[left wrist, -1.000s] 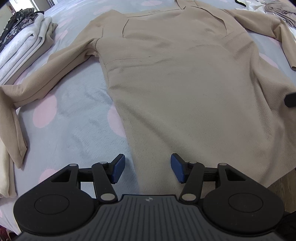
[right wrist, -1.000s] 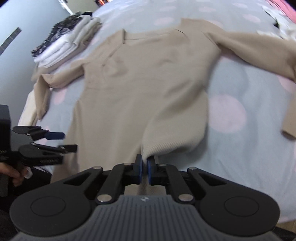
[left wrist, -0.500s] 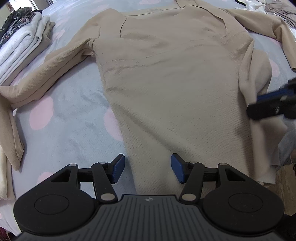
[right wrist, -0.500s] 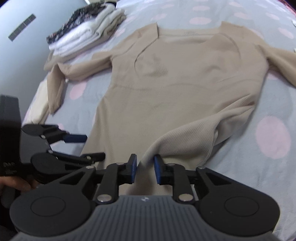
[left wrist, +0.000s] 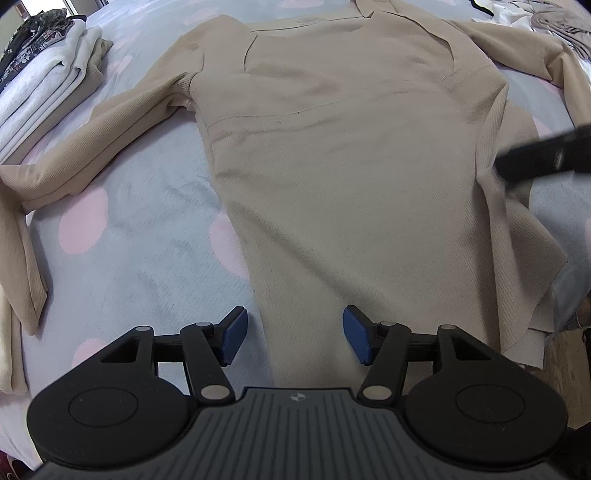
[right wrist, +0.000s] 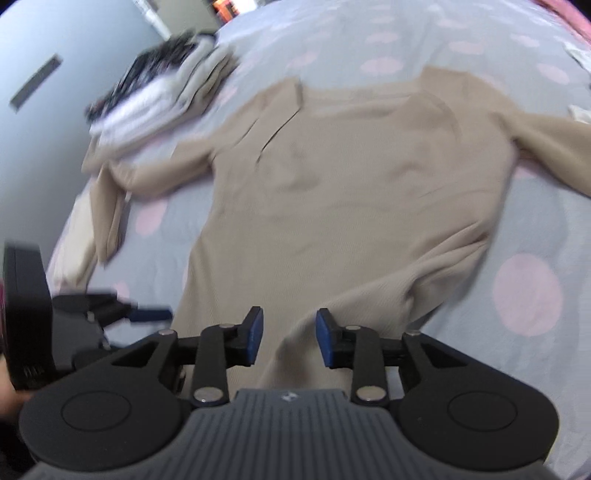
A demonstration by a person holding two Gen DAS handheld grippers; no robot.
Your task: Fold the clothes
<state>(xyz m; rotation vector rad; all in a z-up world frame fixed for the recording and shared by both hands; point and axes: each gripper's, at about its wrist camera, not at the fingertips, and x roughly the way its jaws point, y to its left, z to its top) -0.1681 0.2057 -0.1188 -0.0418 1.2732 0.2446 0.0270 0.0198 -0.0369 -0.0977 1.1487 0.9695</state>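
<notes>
Left wrist view showed a tan long-sleeved top (left wrist: 351,177) lying flat on a grey bed sheet with pink dots (left wrist: 122,243). Its body was spread out, and both sleeves reached out to the sides. One side edge of the top (left wrist: 495,192) was turned in a little over the body, so a small part looked folded. The rest was not folded: the sleeves were out and the body lay at full length. The left gripper (left wrist: 291,336) hung just above the bottom end of the top, its blue pads spread wide and holding nothing. Right wrist view was blurry, but the right gripper (right wrist: 286,338) also had its pads spread apart, with the turned-in bottom corner of the top just in front of them and nothing pinched. A pile of folded clothes (left wrist: 44,99) sat on the bed beyond the end of one sleeve, so some clothes were already neat. More loose clothes (left wrist: 546,22) lay at the far corner. I think most of the folding of this top was left to do.
</notes>
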